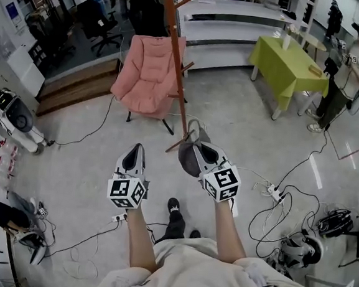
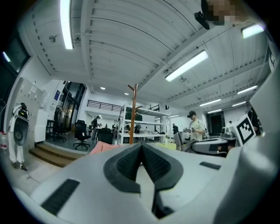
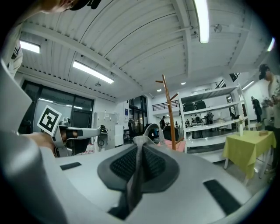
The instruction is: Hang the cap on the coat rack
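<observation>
Right now everything turns on the line from the right claw [image 1: 199, 149] to the coat rack [image 1: 175, 70]. The rack's upright wooden pole stands straight ahead of that claw and a little to its left, and its foot meets the floor just beyond the claw tips in the head view. Its long axis is vertical. Its pegs [image 3: 174, 97] sit high on the pole, well above the level line this claw points along, so I judge the coming move to be forward and up.

The right claw is clamped on the grey cap [image 1: 189, 160]: a fold of cap fabric is pinched between its pads [image 3: 153, 164], and the rest of the cap bulges ahead and to the left of the jaws. The left claw [image 1: 138, 148] is closed on nothing and lies farther from the pole, beside a pink chair [image 1: 149, 74].
</observation>
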`<state>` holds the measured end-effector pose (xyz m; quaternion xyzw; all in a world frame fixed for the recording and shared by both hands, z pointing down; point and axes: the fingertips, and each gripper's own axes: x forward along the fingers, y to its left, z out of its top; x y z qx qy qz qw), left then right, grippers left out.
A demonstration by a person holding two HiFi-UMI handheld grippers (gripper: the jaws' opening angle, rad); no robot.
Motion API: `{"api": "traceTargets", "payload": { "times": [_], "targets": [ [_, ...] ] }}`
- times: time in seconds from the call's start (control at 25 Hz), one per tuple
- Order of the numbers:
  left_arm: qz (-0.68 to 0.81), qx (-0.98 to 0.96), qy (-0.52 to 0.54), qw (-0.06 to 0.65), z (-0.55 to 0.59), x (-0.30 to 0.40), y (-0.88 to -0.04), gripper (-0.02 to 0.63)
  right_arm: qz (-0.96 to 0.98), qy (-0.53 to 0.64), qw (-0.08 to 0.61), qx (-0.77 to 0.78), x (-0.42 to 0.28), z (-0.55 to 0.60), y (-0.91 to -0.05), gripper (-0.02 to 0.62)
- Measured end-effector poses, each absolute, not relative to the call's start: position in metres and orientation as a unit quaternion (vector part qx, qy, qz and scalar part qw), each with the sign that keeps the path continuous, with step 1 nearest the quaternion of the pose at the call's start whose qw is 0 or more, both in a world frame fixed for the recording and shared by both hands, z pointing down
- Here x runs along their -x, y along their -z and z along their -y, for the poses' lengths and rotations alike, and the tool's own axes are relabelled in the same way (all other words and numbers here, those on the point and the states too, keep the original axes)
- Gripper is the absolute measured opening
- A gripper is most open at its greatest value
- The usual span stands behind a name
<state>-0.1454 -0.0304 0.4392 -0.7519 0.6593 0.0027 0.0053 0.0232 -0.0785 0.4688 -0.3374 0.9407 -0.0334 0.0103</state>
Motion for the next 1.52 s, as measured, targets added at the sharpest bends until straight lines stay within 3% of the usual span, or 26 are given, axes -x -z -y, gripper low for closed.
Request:
{"api": "traceTargets", "payload": {
  "times": [0.72,1.52],
  "targets": [
    [-0.632,0.774,-0.037,0.012,0.159,0.195,-0.415,0.007,-0.937,-0.011,0.012,0.349,0.039,0.194,-0.426,0.011],
    [-0.576,0.817,-0.016,0.014,0.246,0.204,-0.405,0.006,-0.921,-0.029,0.034,0.386,0.066,0.272,-0.392,0.011]
  ]
}}
